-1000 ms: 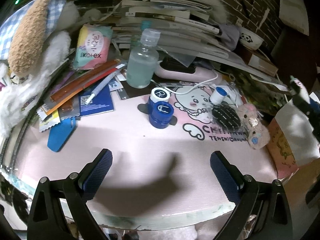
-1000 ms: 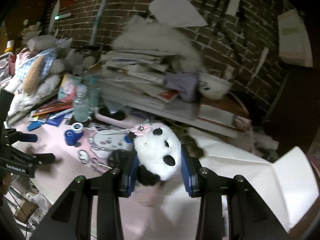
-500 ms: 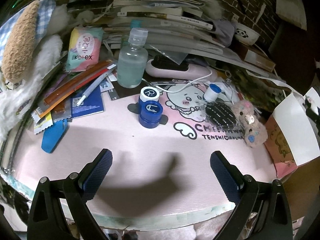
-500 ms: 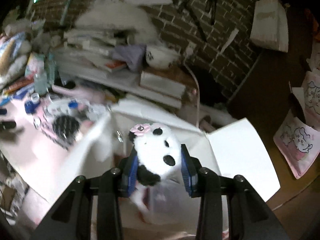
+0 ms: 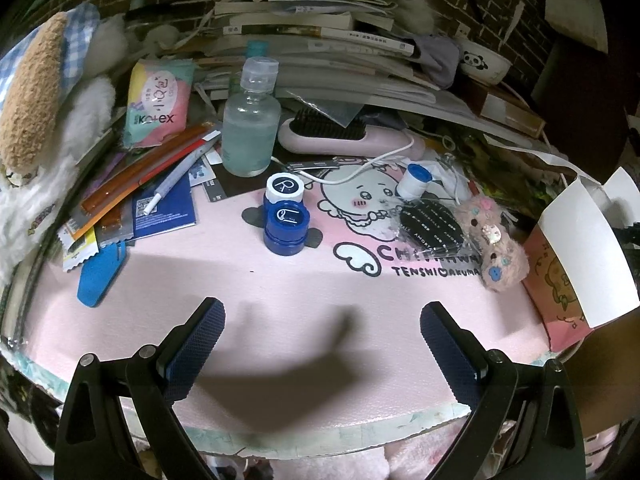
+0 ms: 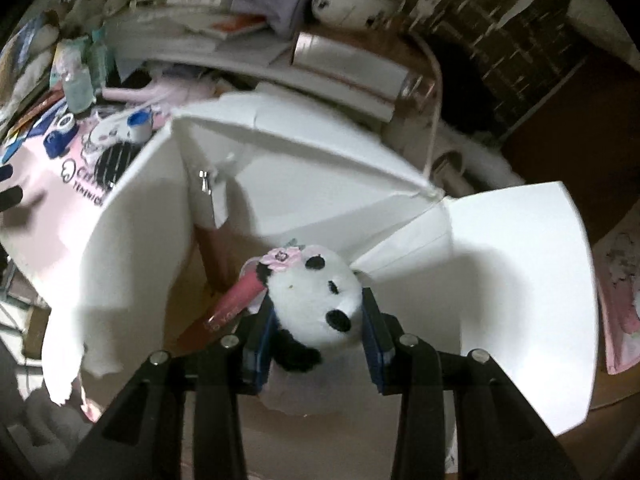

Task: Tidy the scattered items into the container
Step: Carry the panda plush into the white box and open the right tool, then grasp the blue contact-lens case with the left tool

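— So where is the panda plush (image 6: 316,300) now?
— Clamped between the pads of the right hand-held gripper (image 6: 318,334), over the mouth of the white box (image 6: 132,216), whose flaps stand open. A pink tube (image 6: 236,304) lies inside, just left of the toy.
— And the left hand-held gripper (image 5: 322,330)?
— Spread wide, grasping nothing, above the near edge of the pink tabletop (image 5: 224,272).
— What sits on it?
— A blue contact-lens case (image 5: 285,220) mid-way, a clear bottle (image 5: 251,124) behind it, a fuzzy pink plush (image 5: 496,248) to the right by the box, and a blue clip (image 5: 100,272) on the left.
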The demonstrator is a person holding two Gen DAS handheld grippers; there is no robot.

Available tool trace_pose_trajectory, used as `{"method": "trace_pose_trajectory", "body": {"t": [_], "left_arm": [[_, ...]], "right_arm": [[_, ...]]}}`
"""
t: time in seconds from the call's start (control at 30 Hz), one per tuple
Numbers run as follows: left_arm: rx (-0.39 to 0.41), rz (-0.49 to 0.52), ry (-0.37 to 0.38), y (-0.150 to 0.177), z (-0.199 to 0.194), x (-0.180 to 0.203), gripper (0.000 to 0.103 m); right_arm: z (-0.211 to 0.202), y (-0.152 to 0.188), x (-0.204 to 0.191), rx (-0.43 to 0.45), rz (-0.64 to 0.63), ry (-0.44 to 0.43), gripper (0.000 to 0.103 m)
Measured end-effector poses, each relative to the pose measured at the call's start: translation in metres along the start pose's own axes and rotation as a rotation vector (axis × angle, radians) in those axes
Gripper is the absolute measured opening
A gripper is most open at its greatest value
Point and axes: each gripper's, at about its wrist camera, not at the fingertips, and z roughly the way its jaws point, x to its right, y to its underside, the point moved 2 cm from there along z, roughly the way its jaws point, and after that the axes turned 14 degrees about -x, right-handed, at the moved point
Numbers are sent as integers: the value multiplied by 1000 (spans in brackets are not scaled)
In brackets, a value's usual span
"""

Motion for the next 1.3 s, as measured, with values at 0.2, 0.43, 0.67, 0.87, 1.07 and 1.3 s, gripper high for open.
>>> {"method": "trace_pose_trajectory", "body": {"t": [0.2, 0.43, 0.67, 0.87, 1.07, 1.3], "left_arm": [[-4, 2, 2, 0, 1, 1, 98], [0, 7, 18, -2, 4, 1, 98], [-5, 13, 14, -3, 7, 2, 98], [1, 18, 14, -2, 7, 3, 98], [6, 24, 9, -3, 7, 3, 98], [36, 35, 27, -7, 9, 0, 97]], "right_arm": [[5, -2, -1, -41, -18, -5, 44], [-9, -1, 1, 26, -2, 24, 72], [-23, -4, 0, 87, 13, 36, 76], [-42, -7, -5, 170, 33, -27, 76], [-72, -3, -42, 296, -5, -166, 76], [-79, -7, -109, 323, -129, -354, 82]]}}
